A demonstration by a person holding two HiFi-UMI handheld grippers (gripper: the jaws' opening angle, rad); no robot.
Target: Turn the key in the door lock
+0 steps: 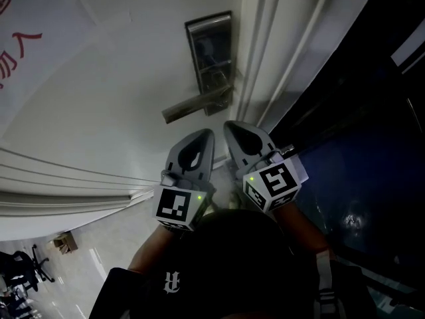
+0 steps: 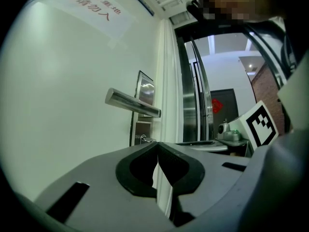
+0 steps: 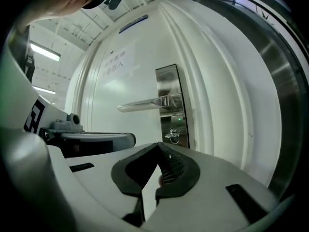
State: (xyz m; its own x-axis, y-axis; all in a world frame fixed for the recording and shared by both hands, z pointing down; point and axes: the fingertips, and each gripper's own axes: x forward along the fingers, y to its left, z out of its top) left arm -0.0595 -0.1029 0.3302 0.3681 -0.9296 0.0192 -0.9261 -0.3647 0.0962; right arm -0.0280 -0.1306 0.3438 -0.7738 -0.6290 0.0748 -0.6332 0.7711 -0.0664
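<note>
A white door carries a steel lock plate with a lever handle. In the right gripper view the handle sticks out to the left, and below it a small key sits in the keyhole. The left gripper view shows the same handle from the side, with the key just above the jaw tips. Both grippers hang side by side a short way from the plate and touch nothing. My left gripper is shut and holds nothing. My right gripper is shut and empty too.
White door-frame mouldings run along the lock's right side, and beyond them is a dark glass panel. A paper sign with red characters hangs on the door at the left. A black office chair stands on the floor below.
</note>
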